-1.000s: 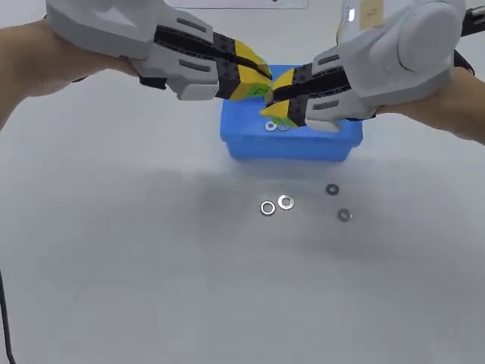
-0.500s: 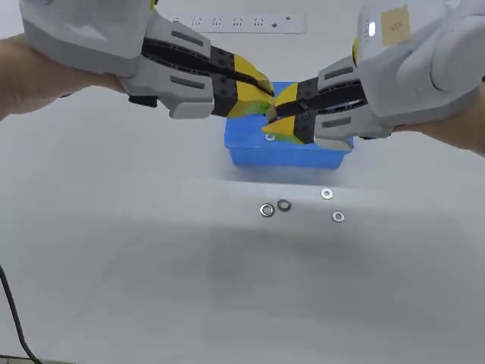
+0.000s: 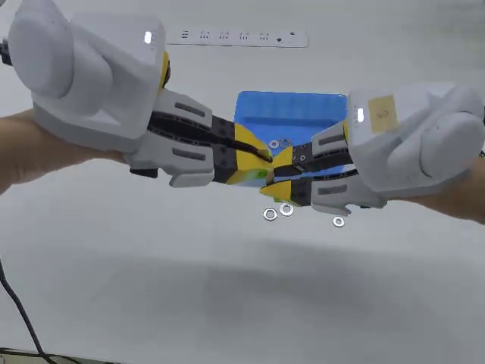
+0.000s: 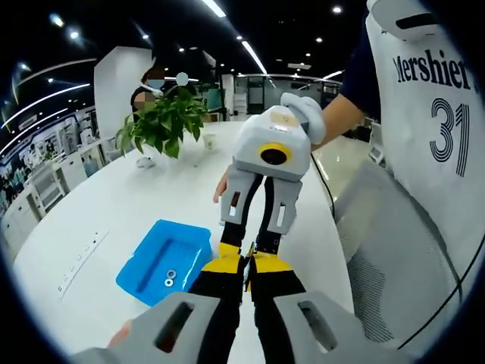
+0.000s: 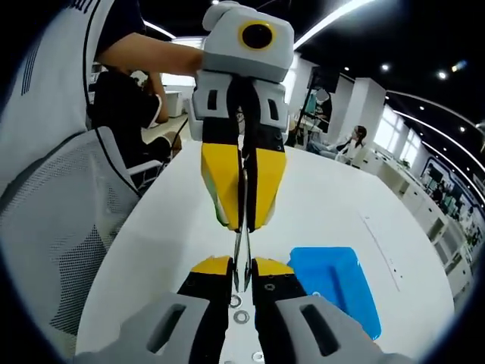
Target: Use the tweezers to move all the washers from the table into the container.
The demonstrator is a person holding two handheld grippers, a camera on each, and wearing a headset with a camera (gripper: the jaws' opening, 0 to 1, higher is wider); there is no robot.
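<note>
Where the tweezers (image 5: 242,235) sit: bridged between the two grippers, a thin metal strip running from one pair of yellow-tipped jaws straight into the other, held up above the table in front of the container.
Left gripper (image 3: 261,161): comes in from the left in the head view; its jaws are pressed together on one end of the tweezers, as the right gripper view shows from head-on.
Right gripper (image 3: 282,182): comes in from the right, tip to tip with the left one; its jaws are pinched in on the other end of the tweezers.
Washers (image 3: 286,209) on the table: two lie side by side just below the meeting jaws, a third lies apart to their right, near the right gripper's underside.
Washers in the container: two more rest together on its floor.
Container (image 3: 292,114): blue, shallow, rectangular, just beyond the gripper tips.
Table (image 3: 227,288): white and smooth.
Power strip (image 3: 239,37): white, at the far edge of the table behind the container.
Cable (image 3: 19,318): dark, curving along the lower left edge of the head view.
Plant (image 4: 163,121): green and leafy, standing farther down the table in the left gripper view.
</note>
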